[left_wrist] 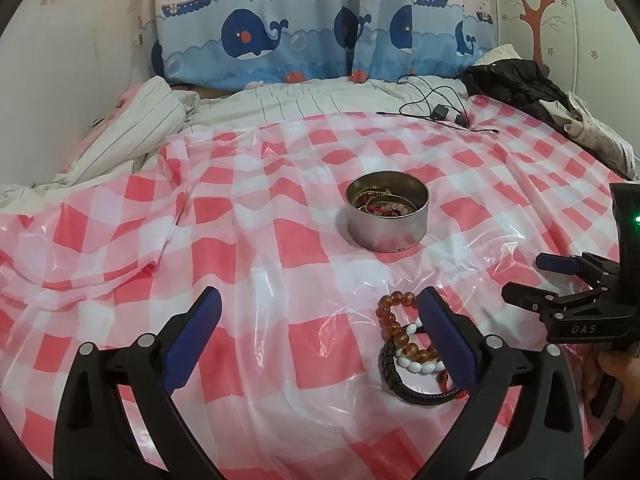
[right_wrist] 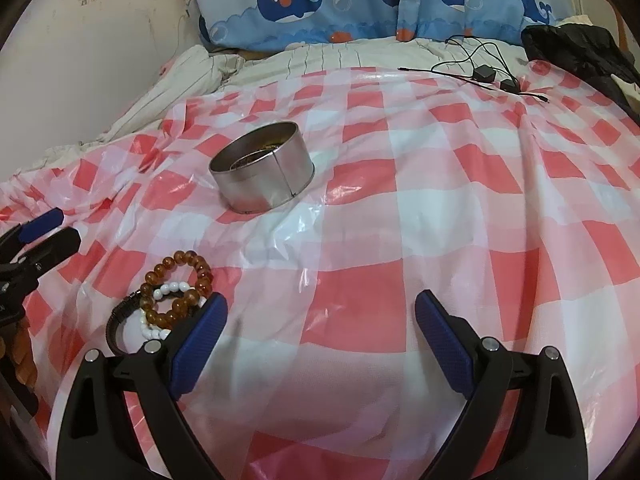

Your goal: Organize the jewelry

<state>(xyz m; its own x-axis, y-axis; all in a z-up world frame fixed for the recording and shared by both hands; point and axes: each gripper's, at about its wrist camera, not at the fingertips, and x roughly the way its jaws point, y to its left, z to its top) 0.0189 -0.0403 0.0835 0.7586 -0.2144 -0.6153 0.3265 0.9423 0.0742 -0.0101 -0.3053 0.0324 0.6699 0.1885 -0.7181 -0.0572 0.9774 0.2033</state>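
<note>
A round metal tin (left_wrist: 387, 216) holding several pieces of jewelry stands on the red-and-white checked plastic sheet (left_wrist: 280, 240); it also shows in the right wrist view (right_wrist: 262, 178). A pile of bracelets lies in front of it: an amber bead bracelet (left_wrist: 394, 328) (right_wrist: 176, 288), a white bead bracelet (left_wrist: 416, 364) (right_wrist: 160, 312) and a black band (left_wrist: 404, 388) (right_wrist: 116, 320). My left gripper (left_wrist: 316, 304) is open and empty, its right finger beside the pile. My right gripper (right_wrist: 320, 308) is open and empty, its left finger next to the pile.
Black cables with small adapters (left_wrist: 440, 110) lie at the far side of the sheet. Dark clothing (left_wrist: 516, 80) is heaped at the far right. A striped blanket (left_wrist: 132, 128) is bunched at the left, by the wall. A whale-print curtain (left_wrist: 300, 40) hangs behind.
</note>
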